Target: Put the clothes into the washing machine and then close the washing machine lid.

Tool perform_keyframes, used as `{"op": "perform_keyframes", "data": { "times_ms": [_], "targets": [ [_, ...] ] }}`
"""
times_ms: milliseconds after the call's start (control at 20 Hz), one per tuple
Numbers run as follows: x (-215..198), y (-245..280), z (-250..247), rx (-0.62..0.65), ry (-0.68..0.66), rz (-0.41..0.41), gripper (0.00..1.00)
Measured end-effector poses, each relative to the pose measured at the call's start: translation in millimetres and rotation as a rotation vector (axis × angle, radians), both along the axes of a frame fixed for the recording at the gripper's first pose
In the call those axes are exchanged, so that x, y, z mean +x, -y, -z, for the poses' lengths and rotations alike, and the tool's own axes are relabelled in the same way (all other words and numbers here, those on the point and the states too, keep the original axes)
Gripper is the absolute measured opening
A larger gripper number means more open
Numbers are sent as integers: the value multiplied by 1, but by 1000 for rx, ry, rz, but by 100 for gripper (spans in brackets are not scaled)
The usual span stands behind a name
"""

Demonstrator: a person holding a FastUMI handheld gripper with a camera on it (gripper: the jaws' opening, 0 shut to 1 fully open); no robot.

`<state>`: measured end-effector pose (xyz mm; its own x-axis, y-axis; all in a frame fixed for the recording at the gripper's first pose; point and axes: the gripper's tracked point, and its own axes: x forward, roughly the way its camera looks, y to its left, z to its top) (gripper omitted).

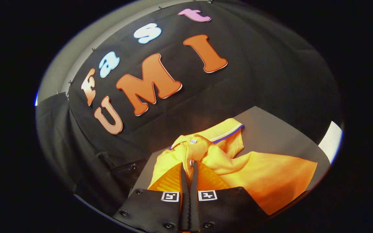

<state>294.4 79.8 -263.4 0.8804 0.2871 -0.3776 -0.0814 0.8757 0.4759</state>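
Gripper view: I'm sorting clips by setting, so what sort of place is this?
Probably a staged recording booth, not a real laundry room: a black cloth wall hangs behind a dark tabletop, where a yellow polo shirt lies. The gripper has its fingers nearly together at the shirt's buttoned placket.

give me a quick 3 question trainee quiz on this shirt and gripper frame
1. True or false: the gripper has its fingers spread wide apart.
2. What lies under the fingers? A) folded blue towel B) yellow-orange polo shirt with white buttons C) green sock
3. Fill in: the shirt rests on a dark grey flat ____.

Key:
1. False; the fingers are drawn together, their tips at the shirt's button placket. Whether they pinch fabric cannot be told.
2. B
3. surface
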Motion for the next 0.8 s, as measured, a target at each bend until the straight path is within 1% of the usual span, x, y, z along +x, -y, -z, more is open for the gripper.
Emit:
{"op": "perform_keyframes", "data": {
  "times_ms": [100,300,500,800],
  "targets": [
    [5,3,-19,23,73,6,8],
    [16,-13,-51,74,175,-2,8],
    [5,-12,-85,55,271,-36,8],
    [-2,-15,-107,35,332,-73,8]
  ]
}}
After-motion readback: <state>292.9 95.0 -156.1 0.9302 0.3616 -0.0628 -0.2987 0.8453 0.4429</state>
